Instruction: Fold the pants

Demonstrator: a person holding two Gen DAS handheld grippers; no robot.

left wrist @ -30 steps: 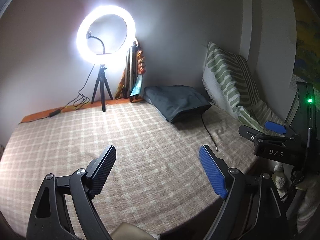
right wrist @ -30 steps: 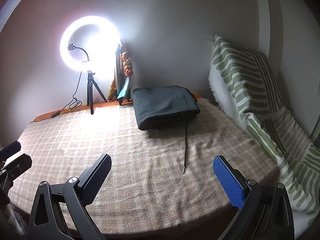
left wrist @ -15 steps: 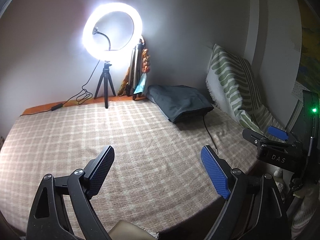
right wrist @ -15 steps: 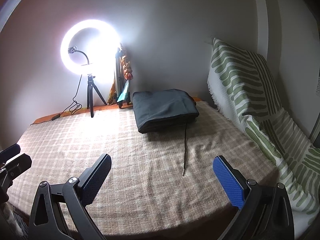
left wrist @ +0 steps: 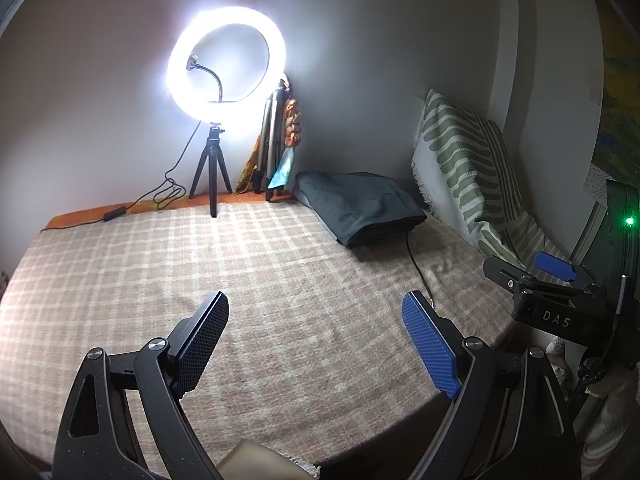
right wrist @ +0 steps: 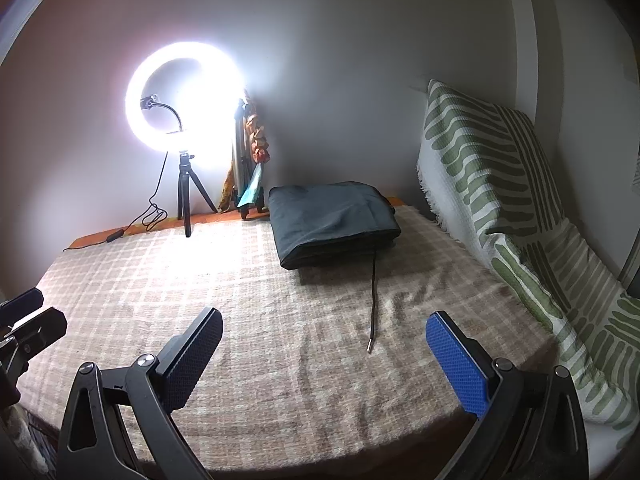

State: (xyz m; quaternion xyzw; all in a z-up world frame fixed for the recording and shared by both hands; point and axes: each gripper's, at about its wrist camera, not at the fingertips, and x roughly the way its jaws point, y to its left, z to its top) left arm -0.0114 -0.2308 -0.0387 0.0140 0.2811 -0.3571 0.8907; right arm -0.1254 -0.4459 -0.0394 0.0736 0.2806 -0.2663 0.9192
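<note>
The left gripper (left wrist: 316, 334) hovers above the near part of the bed (left wrist: 120, 280), its jaws spread wide with nothing between them. The right gripper (right wrist: 324, 346) hovers likewise above the bed's checked beige cover (right wrist: 280, 360), jaws spread and holding nothing.

The pants (right wrist: 332, 222), dark grey and already folded into a flat stack, lie well ahead of both pairs of jaws at the far end of the bed, near the wall. A thin dark cord (right wrist: 374, 296) runs from under the stack's near edge toward the right jaws, and its metal tip rests on the cover just ahead of them.

Ahead and to the left of the jaws, a lit ring light (right wrist: 184, 100) stands on a small tripod. A green-and-white striped throw (right wrist: 500, 200) is draped along the right, beyond the right gripper's blue pad. In the left wrist view, the right gripper shows at the far right edge.
</note>
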